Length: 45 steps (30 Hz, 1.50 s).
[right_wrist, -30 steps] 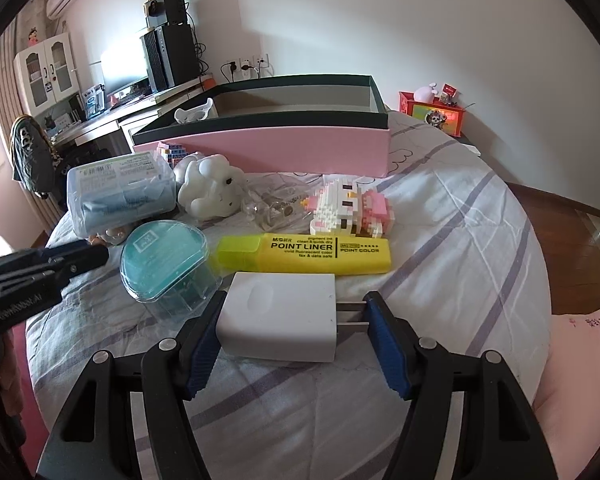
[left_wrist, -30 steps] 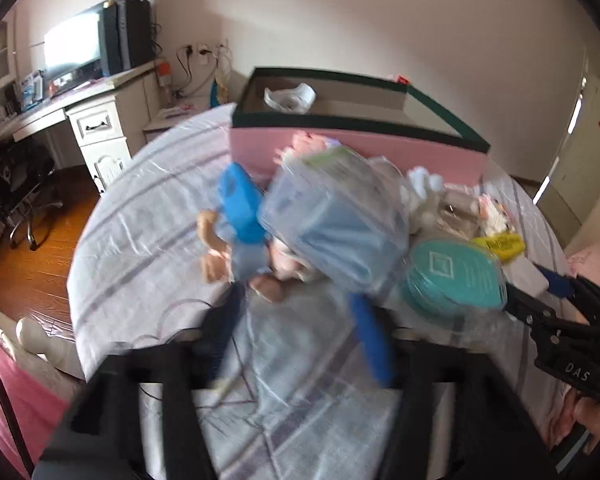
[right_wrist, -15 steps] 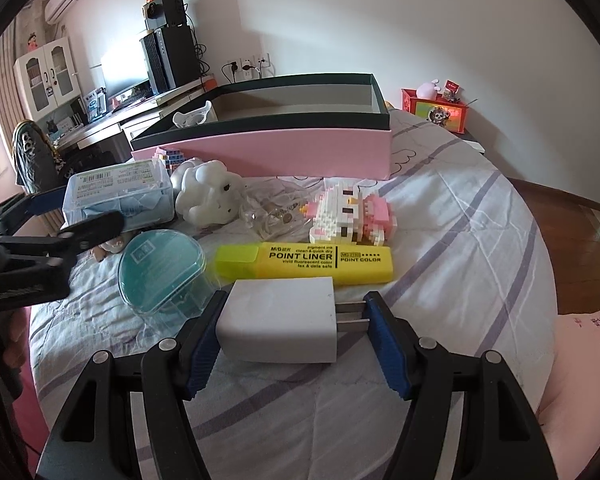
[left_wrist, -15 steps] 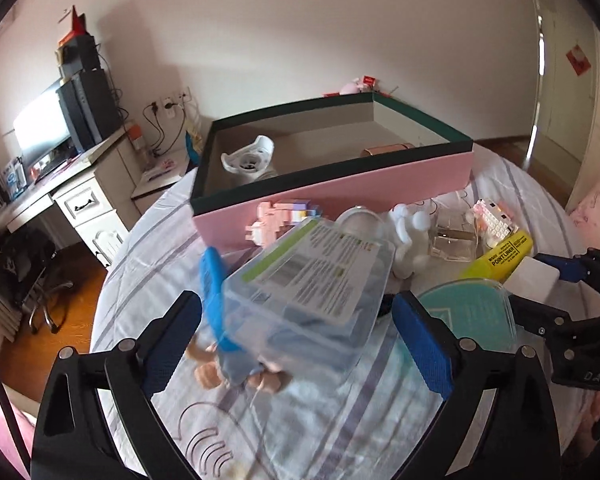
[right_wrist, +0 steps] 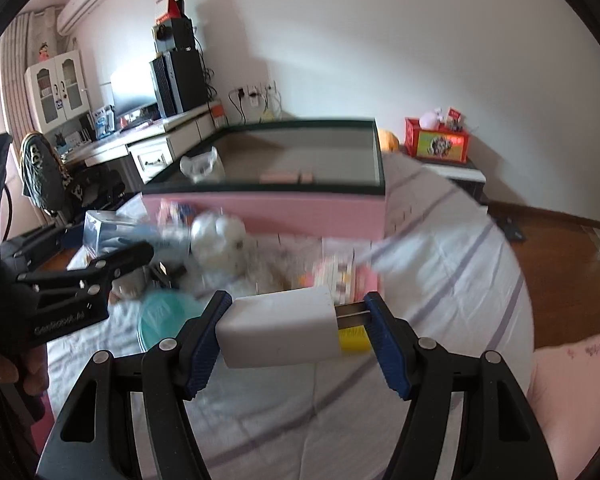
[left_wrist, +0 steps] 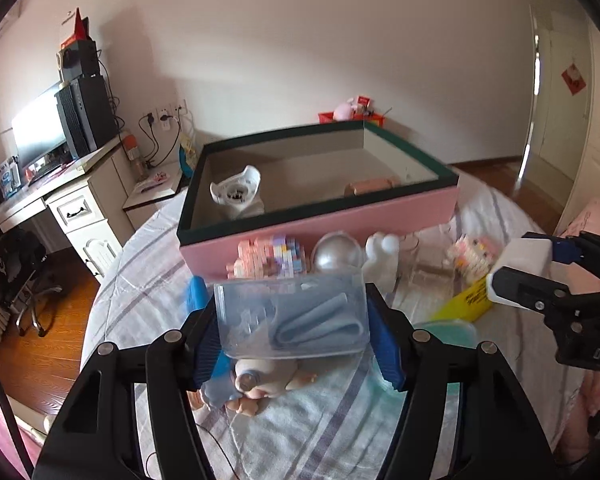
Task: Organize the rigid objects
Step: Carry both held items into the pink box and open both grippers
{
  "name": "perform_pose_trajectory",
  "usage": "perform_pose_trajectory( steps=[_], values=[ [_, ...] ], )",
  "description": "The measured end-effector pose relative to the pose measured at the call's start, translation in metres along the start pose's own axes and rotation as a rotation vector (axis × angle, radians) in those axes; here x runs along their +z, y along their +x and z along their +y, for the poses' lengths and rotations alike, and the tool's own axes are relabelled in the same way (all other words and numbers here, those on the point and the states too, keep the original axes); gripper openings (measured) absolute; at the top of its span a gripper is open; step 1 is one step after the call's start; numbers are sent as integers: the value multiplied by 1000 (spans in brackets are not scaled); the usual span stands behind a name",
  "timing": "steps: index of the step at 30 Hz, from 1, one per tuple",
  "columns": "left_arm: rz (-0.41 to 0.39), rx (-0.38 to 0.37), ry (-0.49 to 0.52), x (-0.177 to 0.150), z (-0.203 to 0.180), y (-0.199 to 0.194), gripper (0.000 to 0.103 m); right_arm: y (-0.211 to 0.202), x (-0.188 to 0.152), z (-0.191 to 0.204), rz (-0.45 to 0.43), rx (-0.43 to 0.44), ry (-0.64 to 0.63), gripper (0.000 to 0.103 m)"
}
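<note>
Above bed: left gripper (left_wrist: 292, 322) jaws just closed on clear box (left_wrist: 292, 316); right gripper (right_wrist: 298, 334) jaws half-open, clamping white charger (right_wrist: 278, 332).

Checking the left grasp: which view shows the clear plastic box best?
The left wrist view: the clear plastic box sits sharp and central, clamped between the left gripper pads, which have just closed. The right wrist view shows it only blurred at the left.

The left gripper (left_wrist: 294, 322), jaws just closed in, clamps a clear box; the right gripper (right_wrist: 298, 326) grips a white charger
</note>
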State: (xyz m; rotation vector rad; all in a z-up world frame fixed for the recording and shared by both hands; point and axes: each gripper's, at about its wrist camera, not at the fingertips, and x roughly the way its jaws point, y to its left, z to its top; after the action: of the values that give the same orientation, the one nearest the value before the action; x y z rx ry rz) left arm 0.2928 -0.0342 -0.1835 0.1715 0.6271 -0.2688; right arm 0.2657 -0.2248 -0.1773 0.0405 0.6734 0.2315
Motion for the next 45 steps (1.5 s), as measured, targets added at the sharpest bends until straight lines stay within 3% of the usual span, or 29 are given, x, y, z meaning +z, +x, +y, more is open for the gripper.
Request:
perform_pose_trajectory(
  steps=[6, 14, 19, 24, 31, 32, 34, 39, 45],
  values=[
    [-40, -47, -26, 22, 5, -5, 65, 5, 34, -2, -49, 17, -16, 69],
    [-109, -4, -8, 75, 6, 16, 65, 38, 87, -3, -95, 6, -46, 69],
    [-49, 31, -9, 101, 9, 63, 65, 76, 112, -10, -67, -17, -51, 69],
    [10, 47, -4, 108, 12, 98, 65, 115, 120, -19, -2, -20, -48, 69],
    [46, 52, -39, 110, 17, 116, 66, 138, 119, -30, 24, -21, -20, 73],
    [42, 54, -45, 110, 18, 115, 73, 137, 119, -31, 26, -33, -13, 78],
    [35, 70, -59, 110, 20, 108, 85, 130, 120, -33, 8, -43, 0, 80],
    [-45, 110, -100, 102, 25, 63, 95, 79, 119, -29, -96, -40, 12, 88],
    [-165, 167, -159, 78, 29, -17, 103, 5, 101, -6, -197, -54, 2, 88]
  ],
)
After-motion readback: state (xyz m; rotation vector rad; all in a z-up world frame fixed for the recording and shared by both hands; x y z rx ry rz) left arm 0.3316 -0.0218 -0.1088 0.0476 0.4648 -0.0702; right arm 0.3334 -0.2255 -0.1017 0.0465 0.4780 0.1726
